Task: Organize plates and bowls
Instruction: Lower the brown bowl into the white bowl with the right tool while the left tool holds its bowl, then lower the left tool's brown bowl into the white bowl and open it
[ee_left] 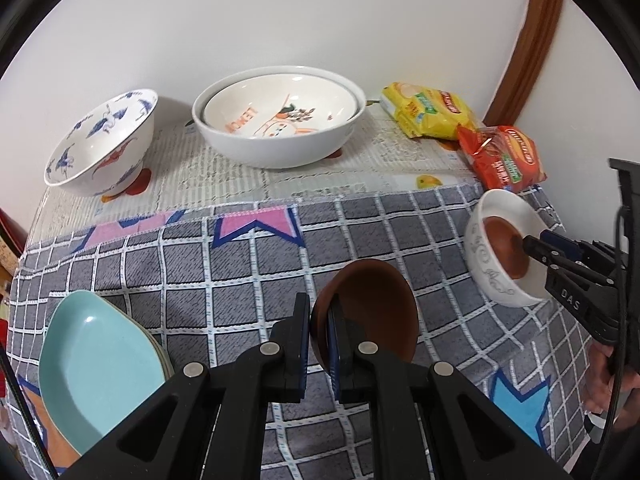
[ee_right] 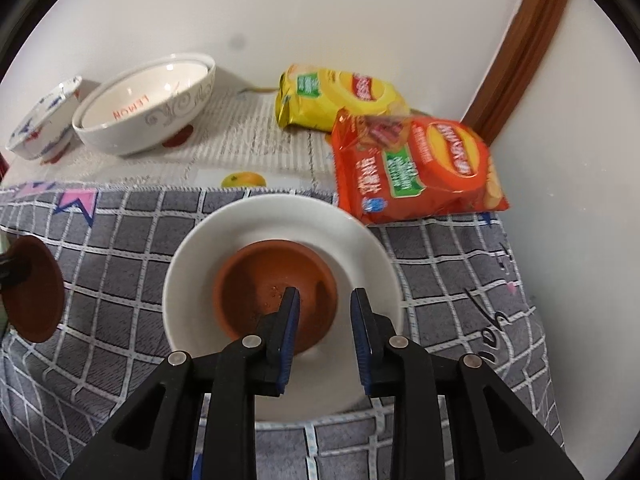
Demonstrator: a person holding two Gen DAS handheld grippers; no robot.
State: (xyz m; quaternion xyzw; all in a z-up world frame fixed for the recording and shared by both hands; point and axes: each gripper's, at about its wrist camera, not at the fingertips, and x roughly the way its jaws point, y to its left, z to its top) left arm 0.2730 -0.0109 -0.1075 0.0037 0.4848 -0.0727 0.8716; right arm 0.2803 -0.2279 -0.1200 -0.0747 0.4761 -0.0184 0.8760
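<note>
My left gripper (ee_left: pixel 320 312) is shut on the rim of a small brown bowl (ee_left: pixel 376 308), held tilted above the grey checked cloth; the bowl also shows at the left of the right wrist view (ee_right: pixel 34 292). My right gripper (ee_right: pixel 325 300) is open, its fingers over a second brown bowl (ee_right: pixel 272 288) that sits inside a white bowl (ee_right: pixel 280 220). That white bowl (ee_left: pixel 500 216) is at the right in the left wrist view, with my right gripper (ee_left: pixel 532 246) reaching into it.
At the back stand a large white bowl (ee_left: pixel 280 144) with a lemon-print bowl nested inside and a blue-patterned bowl (ee_left: pixel 100 144). Stacked light blue plates (ee_left: pixel 96 368) lie front left. Yellow (ee_right: pixel 340 92) and orange snack bags (ee_right: pixel 416 168) lie back right by the wall.
</note>
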